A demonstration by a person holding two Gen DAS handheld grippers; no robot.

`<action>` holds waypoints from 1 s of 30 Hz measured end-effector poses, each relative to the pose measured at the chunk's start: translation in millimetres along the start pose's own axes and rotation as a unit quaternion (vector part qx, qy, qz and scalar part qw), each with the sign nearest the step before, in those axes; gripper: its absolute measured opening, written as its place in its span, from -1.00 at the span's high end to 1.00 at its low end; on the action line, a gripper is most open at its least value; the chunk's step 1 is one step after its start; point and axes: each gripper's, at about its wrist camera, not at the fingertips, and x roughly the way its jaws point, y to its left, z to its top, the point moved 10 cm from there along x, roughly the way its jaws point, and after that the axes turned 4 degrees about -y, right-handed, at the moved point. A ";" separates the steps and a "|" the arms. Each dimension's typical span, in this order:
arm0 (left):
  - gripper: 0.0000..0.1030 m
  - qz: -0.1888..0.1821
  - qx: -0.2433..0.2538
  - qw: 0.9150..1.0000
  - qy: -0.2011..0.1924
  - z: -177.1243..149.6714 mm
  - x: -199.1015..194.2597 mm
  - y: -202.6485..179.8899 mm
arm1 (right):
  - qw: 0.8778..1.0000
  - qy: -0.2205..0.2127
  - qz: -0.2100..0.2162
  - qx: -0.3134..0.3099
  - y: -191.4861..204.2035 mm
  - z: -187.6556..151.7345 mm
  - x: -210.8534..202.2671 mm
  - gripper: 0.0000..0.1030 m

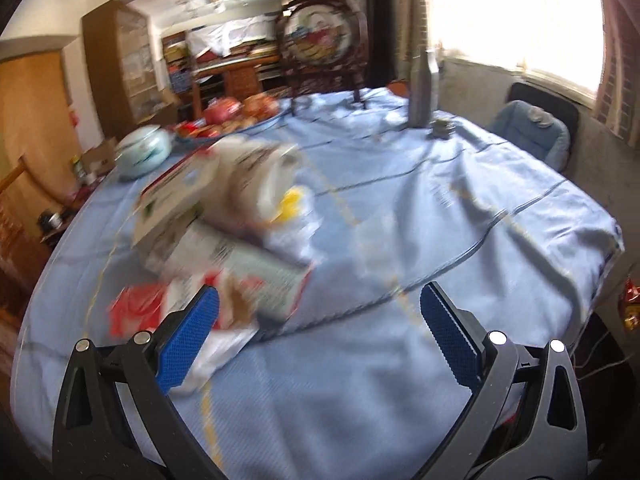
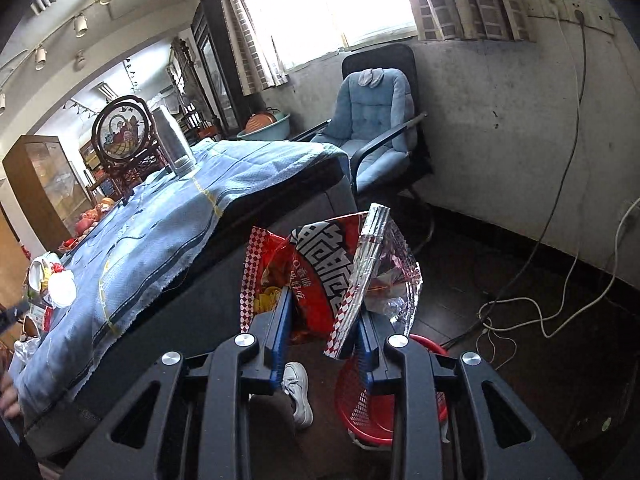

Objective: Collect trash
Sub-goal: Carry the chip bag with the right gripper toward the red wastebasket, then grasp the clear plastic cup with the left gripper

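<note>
My left gripper [image 1: 316, 312] is open and empty above the blue tablecloth [image 1: 400, 220]. A blurred pile of trash [image 1: 224, 216] lies ahead and to its left: cardboard boxes, white paper, a yellow scrap and a red and white wrapper [image 1: 140, 308] by the left fingertip. My right gripper [image 2: 322, 320] is shut on a red foil snack bag [image 2: 320, 272], held in the air beside the table's edge. A red mesh bin [image 2: 360, 404] stands on the floor right below the bag.
A silver bottle [image 1: 422, 92], a round framed ornament [image 1: 320, 36], a pale bowl [image 1: 144, 152] and fruit stand at the table's far side. A blue padded chair [image 2: 376, 120] is by the wall. Cables [image 2: 520, 312] lie on the dark floor. A white shoe [image 2: 298, 392] shows beside the bin.
</note>
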 end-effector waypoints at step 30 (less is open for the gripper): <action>-0.12 -0.028 0.061 0.996 0.065 18.2 69.0 -74.8 | 0.998 0.007 0.024 0.054 -26.9 -2.6 -5.1 0.42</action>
